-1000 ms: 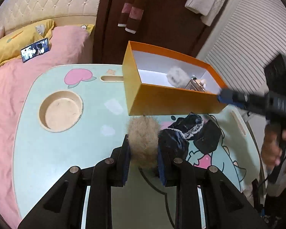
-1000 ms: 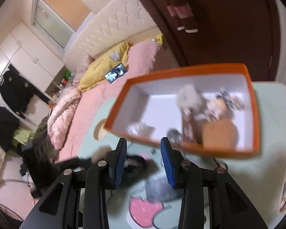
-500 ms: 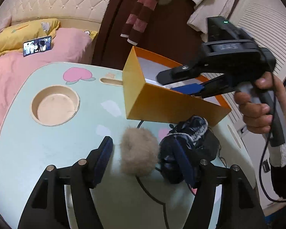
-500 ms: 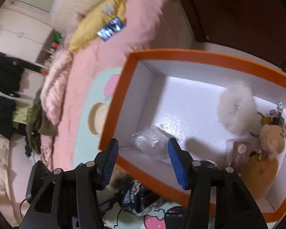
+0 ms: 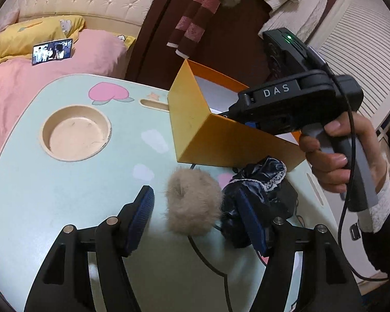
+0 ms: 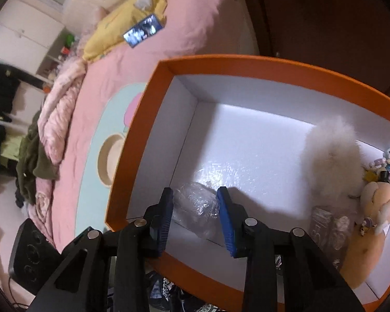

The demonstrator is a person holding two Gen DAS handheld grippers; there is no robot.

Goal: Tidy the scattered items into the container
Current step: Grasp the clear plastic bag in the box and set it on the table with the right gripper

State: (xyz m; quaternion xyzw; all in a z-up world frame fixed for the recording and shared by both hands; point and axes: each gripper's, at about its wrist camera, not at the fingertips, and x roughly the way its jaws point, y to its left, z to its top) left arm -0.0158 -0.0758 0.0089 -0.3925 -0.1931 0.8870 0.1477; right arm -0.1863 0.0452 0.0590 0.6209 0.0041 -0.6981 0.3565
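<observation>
Left wrist view: pink bed [image 5: 46, 78] with a quilted headboard at the back, a yellow pillow [image 5: 26, 36] and a lit phone [image 5: 52, 51] lying on it. A dark wooden door [image 5: 153, 26] stands beside it, with a striped scarf [image 5: 195, 15] hanging there. In front, a mint-green worktop [image 5: 39, 182] printed with cartoon shapes, a round recess [image 5: 76, 133] sunk into it.

The orange box [image 5: 192, 119] stands on the worktop's far side. Just before its near wall lie a beige fluffy scrunchie [image 5: 192, 202] and, touching it, a dark satin scrunchie [image 5: 257, 192] with a lace edge. The left gripper [image 5: 197, 221] has its fingers spread apart, the beige scrunchie loose between them, no pad pressing it. A hand [image 5: 332, 161] holds the right gripper's handle over the box.

Right wrist view only: the box's white inside. Right gripper [image 6: 195, 213] reaches into it; its fingers have just been closing, and a crumpled clear plastic wrap [image 6: 195, 205] sits between them, but whether the pads press it cannot be told. Further along the floor: white fluffy pompom [image 6: 332, 153], plush keychain [image 6: 377, 202], small clear packet [image 6: 330, 223].
</observation>
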